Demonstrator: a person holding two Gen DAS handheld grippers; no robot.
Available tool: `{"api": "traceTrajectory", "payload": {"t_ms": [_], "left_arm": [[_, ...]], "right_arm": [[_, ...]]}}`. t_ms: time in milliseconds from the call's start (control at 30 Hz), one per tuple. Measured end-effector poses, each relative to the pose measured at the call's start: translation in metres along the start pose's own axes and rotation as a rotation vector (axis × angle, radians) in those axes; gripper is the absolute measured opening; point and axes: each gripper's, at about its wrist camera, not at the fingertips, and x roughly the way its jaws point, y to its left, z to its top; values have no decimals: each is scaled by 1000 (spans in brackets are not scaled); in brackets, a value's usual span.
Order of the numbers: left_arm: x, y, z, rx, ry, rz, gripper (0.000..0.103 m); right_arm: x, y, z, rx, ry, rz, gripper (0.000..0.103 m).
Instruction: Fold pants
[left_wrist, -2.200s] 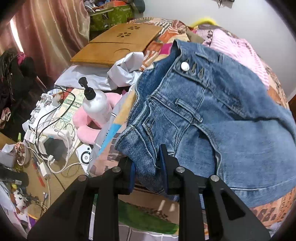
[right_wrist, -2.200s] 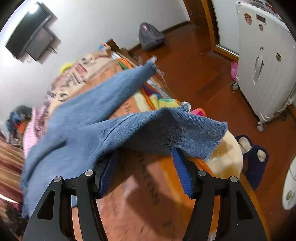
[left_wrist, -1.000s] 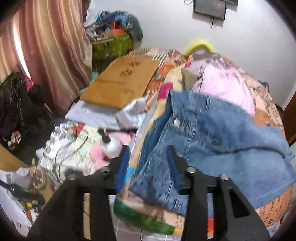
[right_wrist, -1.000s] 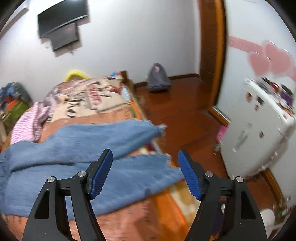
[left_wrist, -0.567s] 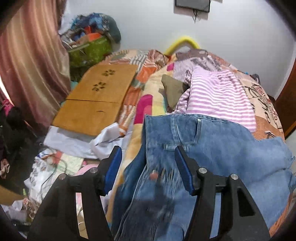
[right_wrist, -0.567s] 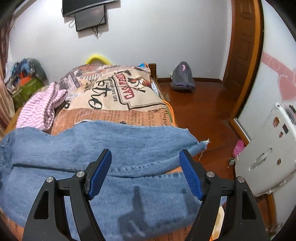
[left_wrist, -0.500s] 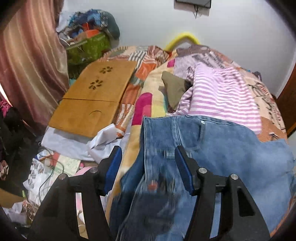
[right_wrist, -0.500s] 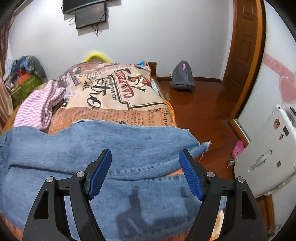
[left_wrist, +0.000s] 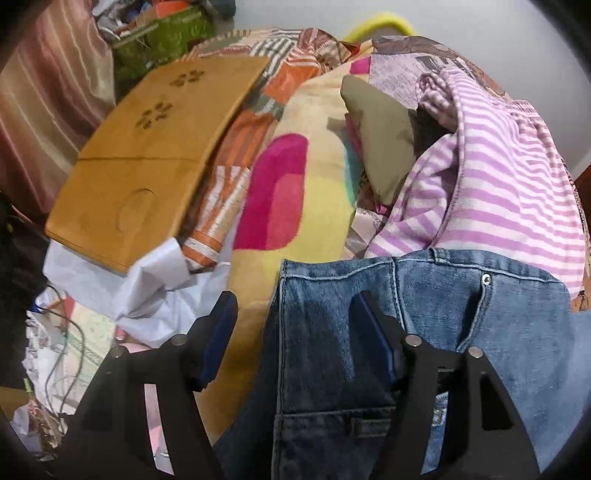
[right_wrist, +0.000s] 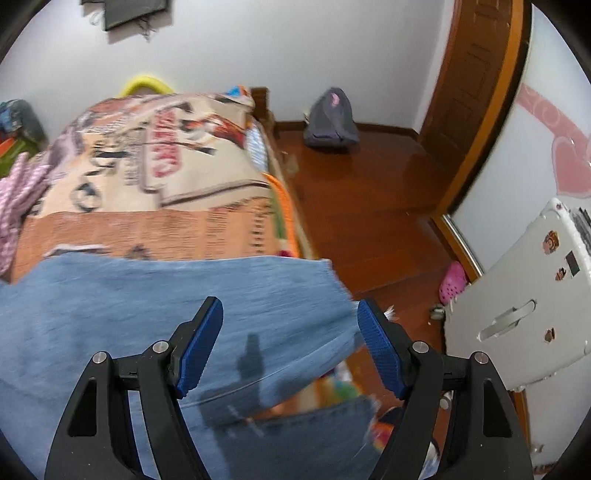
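Note:
Blue denim pants (left_wrist: 424, 314) lie spread across the bed. In the left wrist view their waistband corner, with a metal rivet, sits just under my left gripper (left_wrist: 295, 317); its jaws are opening and straddle the waistband's left edge without pressing on it. In the right wrist view the frayed hem end of a pant leg (right_wrist: 184, 306) lies on the bed below my right gripper (right_wrist: 290, 328), which is open and hovers over the fabric near the bed's right edge. A second leg layer shows underneath, lower in that view.
A pink striped garment (left_wrist: 498, 192) and an olive cloth (left_wrist: 384, 140) lie beyond the waistband. A wooden lap tray (left_wrist: 147, 155) and white cloth (left_wrist: 166, 288) sit left of the bed. Right of the bed are the wooden floor (right_wrist: 369, 192), a white suitcase (right_wrist: 517, 306) and a grey backpack (right_wrist: 330, 122).
Both grippers let go of the pants, rose, then came back down toward the far side of the denim. The left jaws widened; the pants now lie flat on the bed.

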Motion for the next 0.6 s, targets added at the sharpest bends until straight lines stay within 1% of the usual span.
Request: {"api": "traceTrajectory", "payload": {"t_ms": [67, 100, 167, 200, 233, 300, 367, 400, 433, 467, 500, 533, 567, 600], "left_arm": [[3, 2, 2, -14, 5, -19, 66], [4, 3, 2, -19, 5, -27, 63], [6, 3, 3, -22, 5, -52, 52], [5, 1, 3, -29, 5, -76, 40], [5, -1, 3, -33, 5, -84, 38], [2, -11, 1, -6, -8, -30, 36], [2, -20, 1, 33, -11, 16, 30], [1, -25, 0, 47, -9, 33, 25], [0, -29, -1, 55, -7, 44, 22], [0, -30, -1, 58, -8, 50, 21], [-1, -32, -1, 66, -11, 62, 19], [-1, -34, -1, 72, -12, 70, 17], [-2, -36, -2, 75, -13, 78, 16], [-2, -36, -2, 73, -14, 82, 15]], "right_arm": [[17, -15, 5, 44, 25, 6, 72], [29, -23, 8, 76, 48, 37, 72], [50, -30, 14, 107, 82, 77, 72], [60, -30, 17, 104, 102, 90, 72], [68, -29, 20, 94, 119, 101, 72], [84, -27, 26, 74, 155, 130, 72], [104, -25, 30, 66, 205, 164, 73], [112, -24, 30, 65, 225, 183, 74], [117, -26, 30, 67, 234, 194, 83], [122, -27, 31, 71, 243, 198, 92], [127, -30, 30, 83, 255, 205, 93], [129, -34, 29, 105, 258, 231, 92], [131, -38, 28, 132, 260, 261, 89], [131, -41, 25, 161, 261, 307, 83]]}}
